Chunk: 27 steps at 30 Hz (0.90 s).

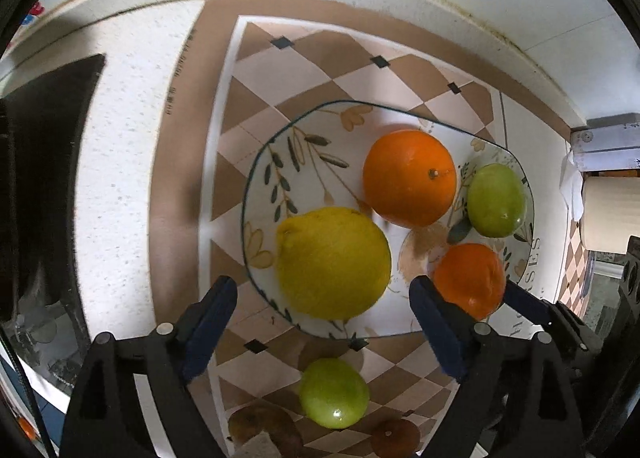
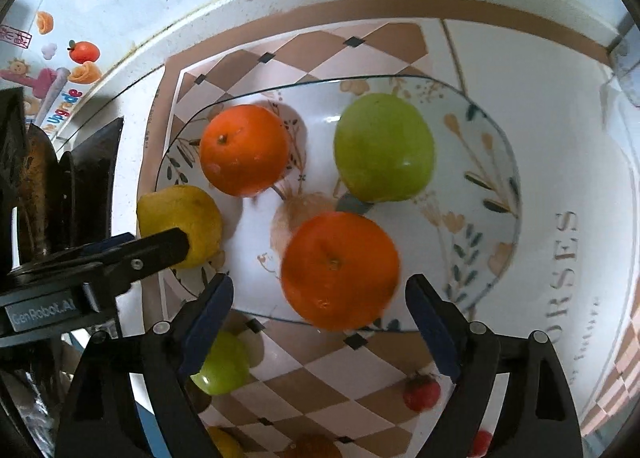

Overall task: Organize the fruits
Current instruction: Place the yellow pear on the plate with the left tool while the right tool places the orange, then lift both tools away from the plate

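Plate [image 1: 256,194] on tabletop holds lemon [image 1: 334,262], two oranges, green apple. Both grippers, left gripper [image 1: 324,330] and right gripper [image 2: 320,322], spread, empty. Second green apple [image 1: 334,392] just outside plate rim: straddle widest part, close gently, lift clear of rim.

- Your left wrist cam looks steeply down, close, plate [image 1: 256,178] just ahead of the fingers.
- Right wrist cam: same, closer.
- Both share plate [image 2: 500,162] and checkered mat [image 1: 280,70].
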{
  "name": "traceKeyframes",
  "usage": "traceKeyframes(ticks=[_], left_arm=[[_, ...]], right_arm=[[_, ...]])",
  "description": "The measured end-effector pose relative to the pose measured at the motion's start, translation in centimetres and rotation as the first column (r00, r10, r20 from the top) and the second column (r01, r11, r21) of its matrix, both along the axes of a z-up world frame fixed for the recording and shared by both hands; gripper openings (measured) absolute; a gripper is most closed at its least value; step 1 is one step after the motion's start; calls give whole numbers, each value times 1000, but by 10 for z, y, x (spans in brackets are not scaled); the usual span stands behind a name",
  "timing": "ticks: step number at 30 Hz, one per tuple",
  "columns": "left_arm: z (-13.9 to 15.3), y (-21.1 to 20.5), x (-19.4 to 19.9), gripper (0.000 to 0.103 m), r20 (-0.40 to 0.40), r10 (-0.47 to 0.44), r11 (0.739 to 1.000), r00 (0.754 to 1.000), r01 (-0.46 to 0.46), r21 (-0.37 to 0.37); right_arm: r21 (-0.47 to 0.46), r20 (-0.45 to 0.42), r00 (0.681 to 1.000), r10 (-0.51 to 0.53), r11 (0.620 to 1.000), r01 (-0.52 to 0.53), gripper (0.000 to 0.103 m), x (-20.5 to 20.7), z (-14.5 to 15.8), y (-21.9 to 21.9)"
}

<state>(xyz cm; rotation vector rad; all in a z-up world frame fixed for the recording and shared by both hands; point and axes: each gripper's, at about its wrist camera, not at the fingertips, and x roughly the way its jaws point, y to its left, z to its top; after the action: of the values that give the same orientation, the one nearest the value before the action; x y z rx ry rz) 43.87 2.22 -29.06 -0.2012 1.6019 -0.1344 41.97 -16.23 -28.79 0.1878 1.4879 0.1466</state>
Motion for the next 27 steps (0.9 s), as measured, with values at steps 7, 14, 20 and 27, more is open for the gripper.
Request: traceKeyframes(ticks=[7,14,20,27], left_arm=[[42,9,-39,88,144,-3,995,990,-12,101],[85,16,-80,88,284,-28,980,958,-29,195],[118,15,-115,88,373,-25,979,927,-52,195],[150,10,-155,88,449,-36,983,893,-49,177]], right_arm=[[-137,58,998,-10,990,17,95,-27,33,-9],[-157,137,990,-44,985,65,95,-65,70,-19],[-172,223,974,-43,982,83,95,-96,104,-17],[-190,318,947,-34,977,99,95,-137,149,-16]])
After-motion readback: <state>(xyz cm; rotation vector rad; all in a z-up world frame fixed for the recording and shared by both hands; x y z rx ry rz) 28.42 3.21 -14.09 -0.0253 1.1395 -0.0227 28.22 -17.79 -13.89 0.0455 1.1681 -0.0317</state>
